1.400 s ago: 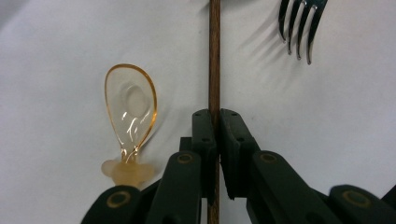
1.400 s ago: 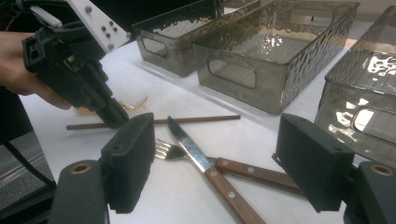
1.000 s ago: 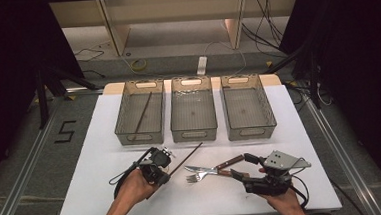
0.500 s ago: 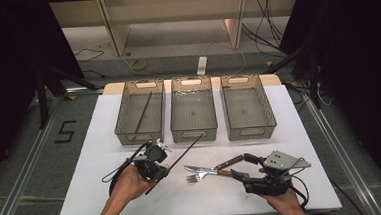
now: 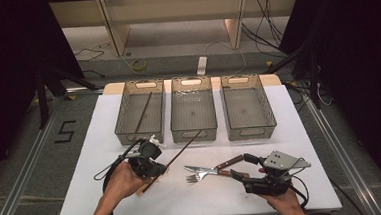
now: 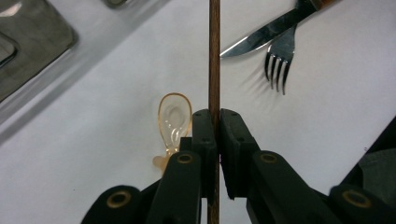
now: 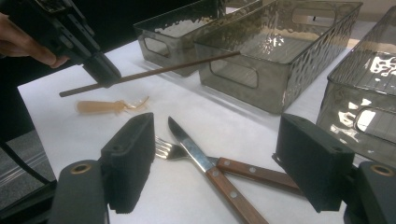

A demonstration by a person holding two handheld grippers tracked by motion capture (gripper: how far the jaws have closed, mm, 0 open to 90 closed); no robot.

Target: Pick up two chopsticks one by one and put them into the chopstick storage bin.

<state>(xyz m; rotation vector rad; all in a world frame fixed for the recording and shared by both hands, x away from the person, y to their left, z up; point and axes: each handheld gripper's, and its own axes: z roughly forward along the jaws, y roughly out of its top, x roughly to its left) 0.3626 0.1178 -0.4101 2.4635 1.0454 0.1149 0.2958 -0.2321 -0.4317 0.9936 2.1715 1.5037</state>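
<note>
1. The thin dark-brown wooden chopstick (image 5: 174, 158) sits lower centre-left of the high view, slanting up to the right, clear of the white table (image 5: 289, 111). Its far tip points at the front wall of the middle bin.
2. Your left gripper (image 6: 217, 122) pinches that chopstick between pressed-together jaws, near its lower end. In the left gripper view the stick runs straight up the middle of the frame, so the grip looks centred. Keep it that firm, since a long stick held near one end will likely pivot.
3. The left-hand grey ribbed plastic bin (image 5: 139, 112), upper left of the tray row, already holds a matching dark stick (image 5: 142, 112). That is probably where this one goes.
4. Lift enough for the far tip to pass over the bin's front rim, then turn the stick parallel to the one inside before lowering.
5. Directly under your left gripper lies a small translucent amber plastic spoon (image 6: 173, 119); avoid brushing it.
6. Your right gripper (image 7: 219, 154) holds nothing, its jaws spread wide just short of the wooden-handled steel knife (image 7: 208, 167) and fork (image 7: 166, 148), which lie crossed. Leave it parked there.
</note>
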